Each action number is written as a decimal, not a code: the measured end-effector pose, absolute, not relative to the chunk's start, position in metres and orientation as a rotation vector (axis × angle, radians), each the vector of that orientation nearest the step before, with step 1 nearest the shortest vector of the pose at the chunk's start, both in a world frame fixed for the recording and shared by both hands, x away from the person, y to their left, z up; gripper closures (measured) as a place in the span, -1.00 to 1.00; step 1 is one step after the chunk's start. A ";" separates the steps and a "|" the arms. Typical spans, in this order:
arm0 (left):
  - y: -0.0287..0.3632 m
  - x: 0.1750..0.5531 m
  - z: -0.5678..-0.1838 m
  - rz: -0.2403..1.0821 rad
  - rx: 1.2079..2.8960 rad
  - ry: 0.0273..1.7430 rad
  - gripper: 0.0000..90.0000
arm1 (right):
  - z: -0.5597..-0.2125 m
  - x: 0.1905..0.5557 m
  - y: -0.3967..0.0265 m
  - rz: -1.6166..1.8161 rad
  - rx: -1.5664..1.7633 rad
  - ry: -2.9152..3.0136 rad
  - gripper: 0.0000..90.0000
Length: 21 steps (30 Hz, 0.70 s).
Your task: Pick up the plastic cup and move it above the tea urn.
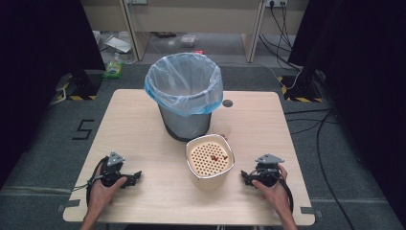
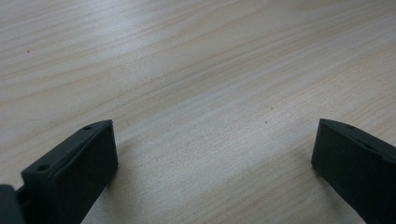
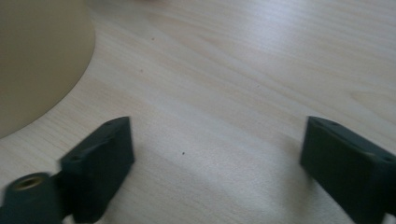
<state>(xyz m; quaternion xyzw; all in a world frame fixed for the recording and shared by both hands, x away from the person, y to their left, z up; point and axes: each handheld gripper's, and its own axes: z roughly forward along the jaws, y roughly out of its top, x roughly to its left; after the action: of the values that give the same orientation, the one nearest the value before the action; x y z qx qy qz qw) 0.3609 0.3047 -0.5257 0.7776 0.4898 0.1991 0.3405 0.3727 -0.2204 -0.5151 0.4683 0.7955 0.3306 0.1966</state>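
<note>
High view: pale wooden desk (image 1: 143, 124), dark curtains either side, cables trailing over grey floor. Near far edge, grey bin (image 1: 185, 96) lined with blue bag; just in front, almost touching, cream container (image 1: 209, 158) with perforated insert and small red bits. Near front-left corner, left gripper (image 1: 135, 176) under a flat hand, jaws apart over bare wood. Near front-right corner, right gripper (image 1: 245, 176) likewise, jaws wide, empty, pointing toward container.
</note>
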 end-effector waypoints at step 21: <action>0.305 0.361 -0.526 0.515 2.029 1.267 -1.00 | -0.449 0.415 -0.221 1.048 1.289 2.089 -0.34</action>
<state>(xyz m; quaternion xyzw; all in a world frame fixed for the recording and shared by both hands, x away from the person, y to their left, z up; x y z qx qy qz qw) 0.3608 0.3052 -0.5256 0.7796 0.4869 0.1981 0.3404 0.4147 -0.2205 -0.4491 0.4696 0.7609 0.3816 0.2343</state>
